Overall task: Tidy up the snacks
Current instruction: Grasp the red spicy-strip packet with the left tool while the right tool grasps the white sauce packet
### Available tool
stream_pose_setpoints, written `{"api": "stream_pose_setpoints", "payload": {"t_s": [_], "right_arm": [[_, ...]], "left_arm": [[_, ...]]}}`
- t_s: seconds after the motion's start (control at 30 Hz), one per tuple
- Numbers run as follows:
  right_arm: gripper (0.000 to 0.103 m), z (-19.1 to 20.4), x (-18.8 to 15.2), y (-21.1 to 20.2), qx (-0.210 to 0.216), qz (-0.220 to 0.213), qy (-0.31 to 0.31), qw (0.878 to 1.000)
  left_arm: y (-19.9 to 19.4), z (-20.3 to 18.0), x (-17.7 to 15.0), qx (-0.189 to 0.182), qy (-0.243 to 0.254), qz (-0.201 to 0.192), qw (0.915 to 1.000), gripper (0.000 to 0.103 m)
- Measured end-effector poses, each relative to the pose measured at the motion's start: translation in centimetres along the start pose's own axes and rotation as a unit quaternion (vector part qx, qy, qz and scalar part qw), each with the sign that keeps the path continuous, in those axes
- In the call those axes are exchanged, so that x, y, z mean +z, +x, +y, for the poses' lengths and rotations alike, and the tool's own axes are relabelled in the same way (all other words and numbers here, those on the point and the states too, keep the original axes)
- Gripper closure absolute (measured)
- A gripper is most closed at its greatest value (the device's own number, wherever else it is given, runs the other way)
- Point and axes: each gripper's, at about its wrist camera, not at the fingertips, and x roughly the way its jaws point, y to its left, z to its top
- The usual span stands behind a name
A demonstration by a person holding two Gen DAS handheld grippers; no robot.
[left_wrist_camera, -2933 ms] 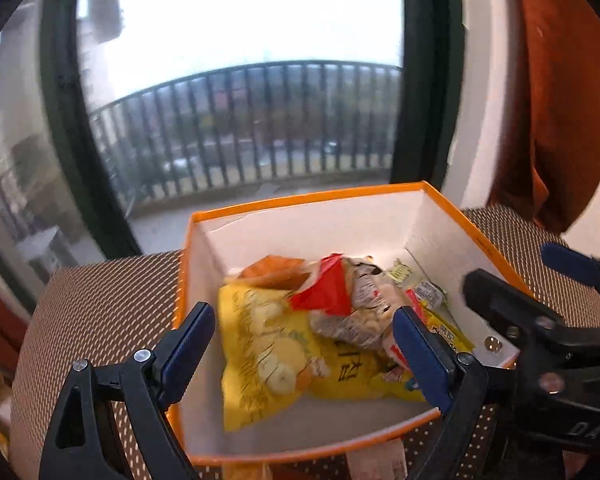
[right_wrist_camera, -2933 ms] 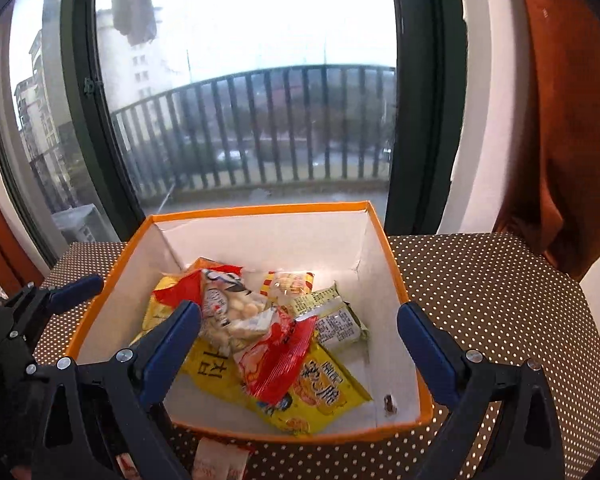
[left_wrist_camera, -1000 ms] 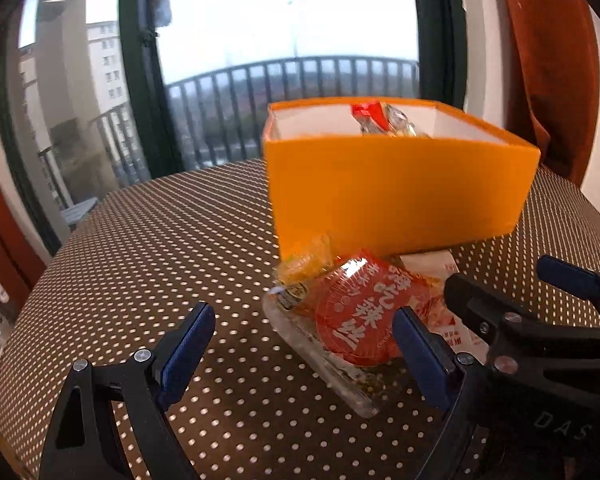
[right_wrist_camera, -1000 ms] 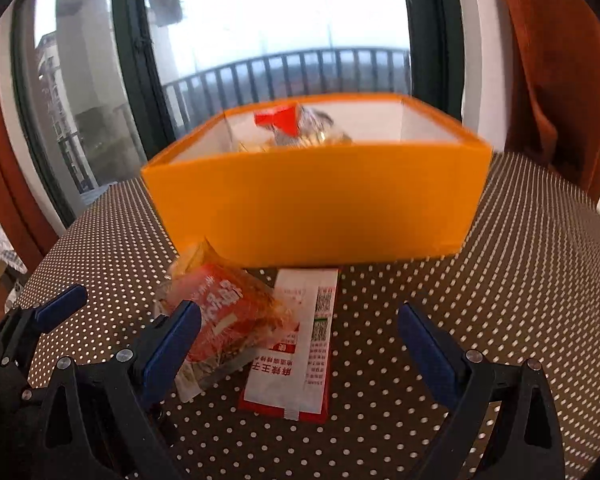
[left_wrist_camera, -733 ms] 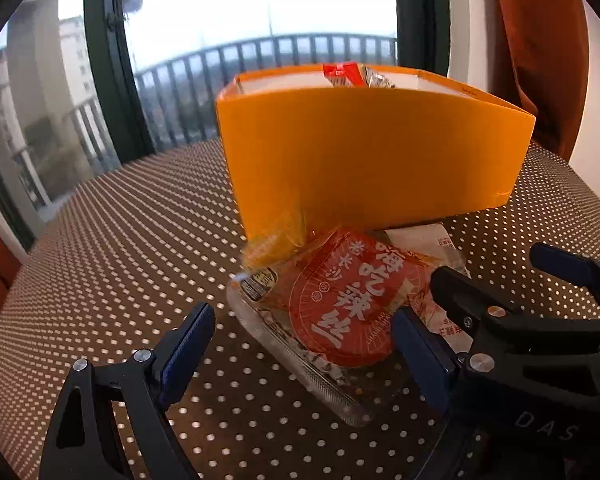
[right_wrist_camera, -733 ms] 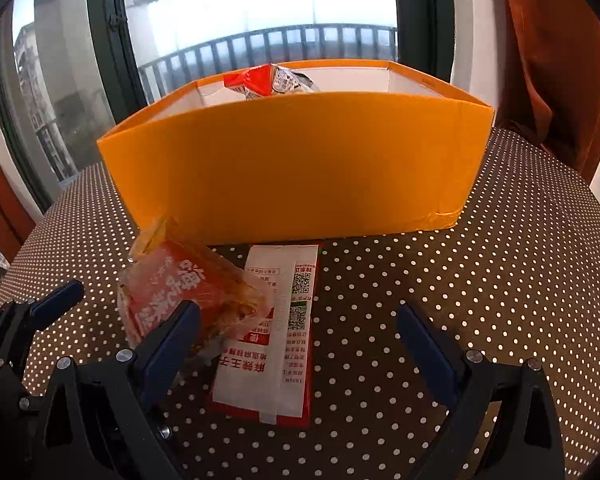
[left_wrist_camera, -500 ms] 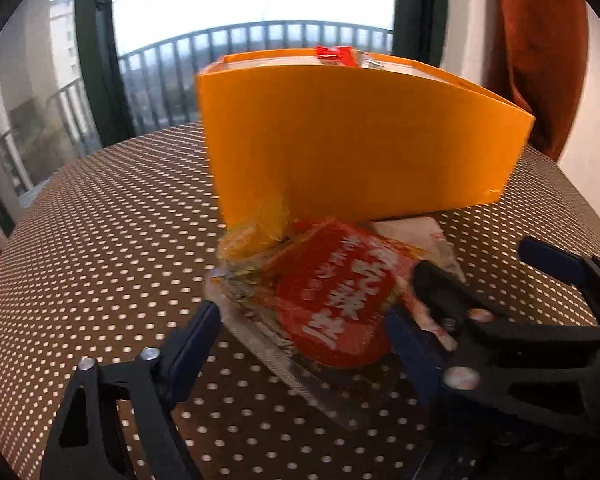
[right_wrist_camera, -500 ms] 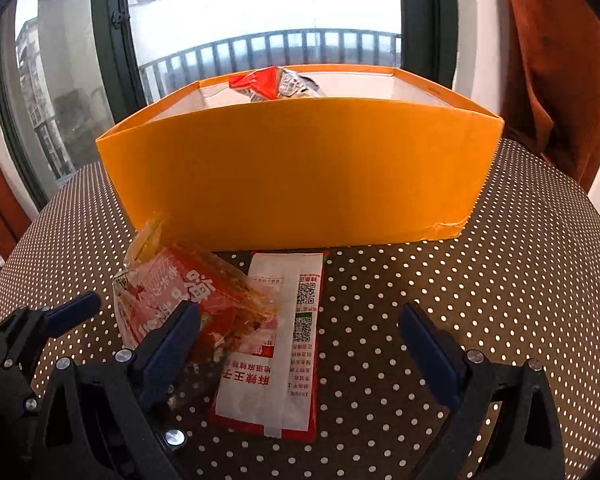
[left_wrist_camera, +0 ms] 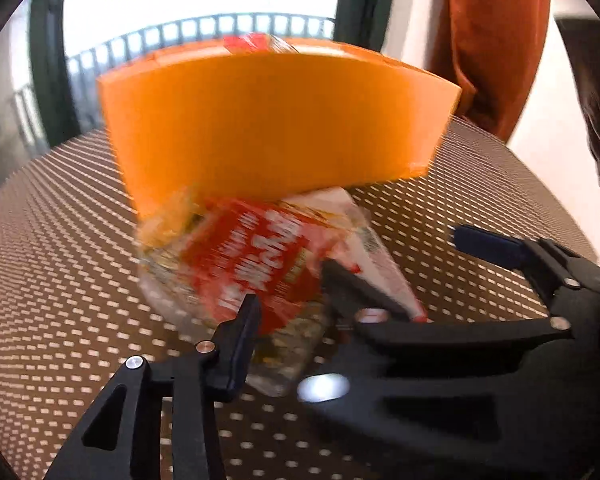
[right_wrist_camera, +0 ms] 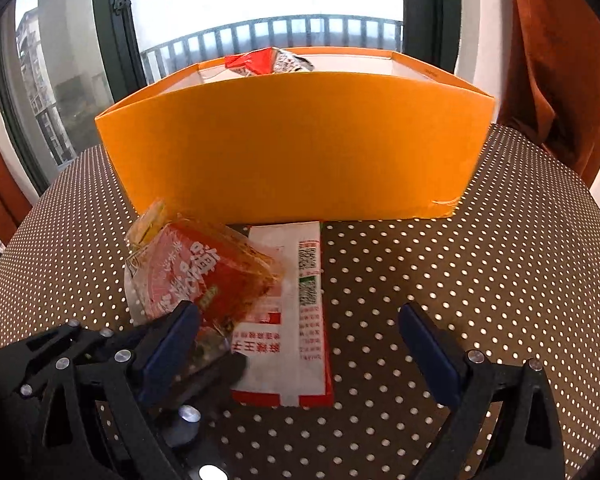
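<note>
A red snack packet (left_wrist_camera: 252,256) in clear wrap lies on the dotted tablecloth in front of the orange box (left_wrist_camera: 276,120). My left gripper (left_wrist_camera: 292,300) has its jaws closing on the packet's near end, and the pads press on it. In the right wrist view the red snack packet (right_wrist_camera: 196,272) is tilted up off the cloth. A flat white-and-red packet (right_wrist_camera: 300,320) lies beside and partly under it. My right gripper (right_wrist_camera: 300,320) stands open low above that flat packet with nothing gripped. The orange box (right_wrist_camera: 300,140) holds several snacks, and a red-and-silver wrapper (right_wrist_camera: 268,60) pokes above its rim.
The brown tablecloth with white dots (right_wrist_camera: 460,280) spreads to the right of the packets. A rust curtain (right_wrist_camera: 560,60) hangs at the back right. Behind the box are a dark window frame (right_wrist_camera: 112,40) and a balcony rail.
The left gripper came down and forward onto the red packet and its jaws narrowed around it. The packet's near end tilted up. The right gripper stayed open and hardly moved.
</note>
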Motion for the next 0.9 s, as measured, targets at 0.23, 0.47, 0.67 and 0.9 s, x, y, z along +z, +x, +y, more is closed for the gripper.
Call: {"api": "stream_pose_setpoints", "payload": {"t_s": [0.23,0.47,0.67,0.9], "right_arm": [[0.003,-1.6,0.5,-0.1,0.010,0.001,0.034,0.999],[0.003,-2.6,1.3,1.5,0.002,0.021,0.050,0.999],[0.003,-3.1,1.4,2.5,0.016,0.033,0.063,0.997],[0.003,-1.8,0.9,2.1,0.010,0.035,0.035,0.999]], "left_arm": [[0.1,0.0,1.6,0.057,0.062,-0.019,0.9963,0.006],[3.9,0.0,3.7,0.046,0.105,0.007,0.9934,0.000],[5.3,0.7,4.1,0.019,0.070,0.018,0.9972,0.001],[2.7,1.4,2.1,0.037,0.049,0.011,0.9981,0.033]]}}
